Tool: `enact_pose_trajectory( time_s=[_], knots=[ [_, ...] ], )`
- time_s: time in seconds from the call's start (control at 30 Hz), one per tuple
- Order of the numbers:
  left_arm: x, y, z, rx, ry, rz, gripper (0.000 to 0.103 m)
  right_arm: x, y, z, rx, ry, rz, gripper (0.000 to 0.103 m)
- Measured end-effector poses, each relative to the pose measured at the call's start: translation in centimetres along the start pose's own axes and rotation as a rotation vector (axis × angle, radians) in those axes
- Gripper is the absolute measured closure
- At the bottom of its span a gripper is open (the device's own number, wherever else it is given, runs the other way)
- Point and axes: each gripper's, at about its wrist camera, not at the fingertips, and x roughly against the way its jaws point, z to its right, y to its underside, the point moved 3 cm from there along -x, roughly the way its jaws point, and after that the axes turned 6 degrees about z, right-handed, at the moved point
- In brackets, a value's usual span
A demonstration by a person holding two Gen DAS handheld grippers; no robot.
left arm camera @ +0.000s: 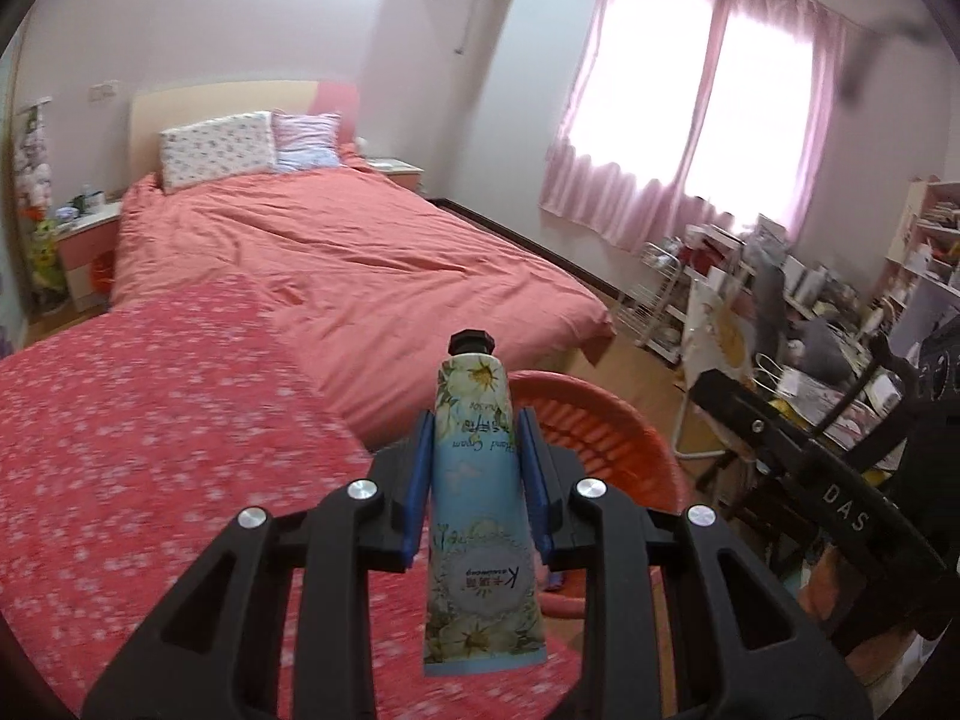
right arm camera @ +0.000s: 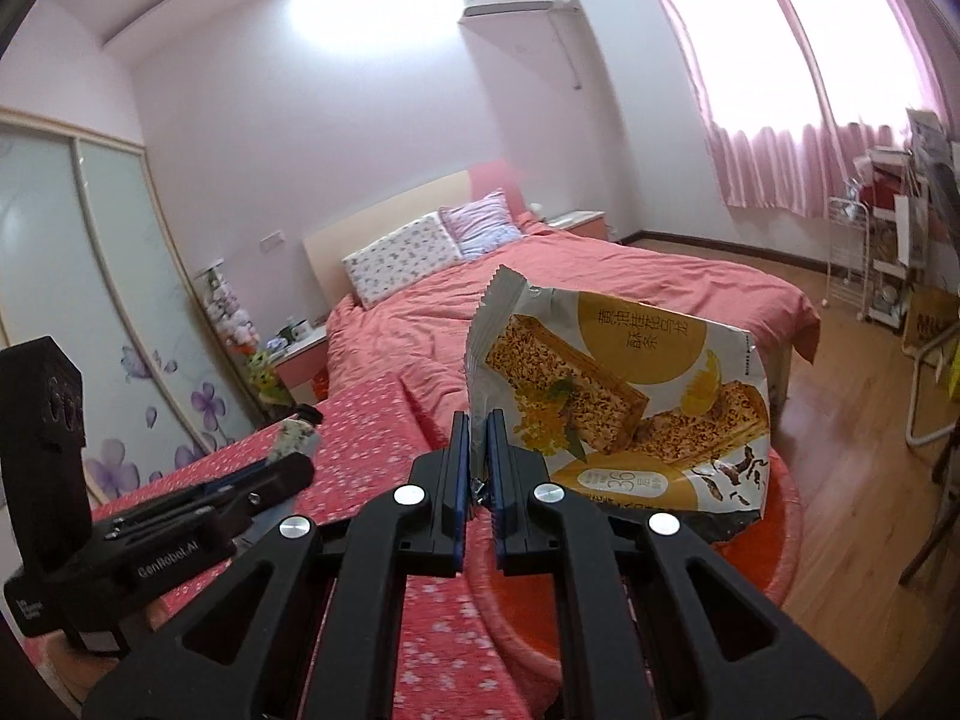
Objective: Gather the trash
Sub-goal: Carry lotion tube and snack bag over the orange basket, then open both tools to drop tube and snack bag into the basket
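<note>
Soft floral hand-cream tube [left arm camera: 474, 504] clamped mid-body between my left gripper [left arm camera: 474, 474] pads, black cap forward; squashy, so I grip the middle. Orange basket [left arm camera: 606, 438] just beyond fingertips.

Crinkly, light snack bag [right arm camera: 618, 402] pinched at edge by my fully closed right gripper [right arm camera: 477, 462], hanging over basket.

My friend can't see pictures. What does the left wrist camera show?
The left hand-held gripper squeezes a flowery blue hand cream tube, black cap pointing away, above an orange basket. Behind it is a bed with a coral cover and two pillows, and pink curtains glowing over a bright window.
</note>
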Motion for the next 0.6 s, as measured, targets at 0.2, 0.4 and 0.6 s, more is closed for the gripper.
enact_pose_trajectory(
  time_s=[0.2,0.4,0.6],
  knots=[
    [-3.4,1.2,2.5,-0.012,0.050,-0.045,0.075,-1.0,0.1,2.6,-0.077,-0.006,-0.023,0.097],
    [-7.0,2.3,3.9,-0.005,0.072,-0.091,0.075,-2.1,0.2,4.7,-0.147,-0.028,-0.040,0.097],
    [-9.9,3.4,3.5,0.012,0.051,-0.144,0.075,-3.6,0.6,6.4,-0.212,-0.058,-0.073,0.094]
  ],
)
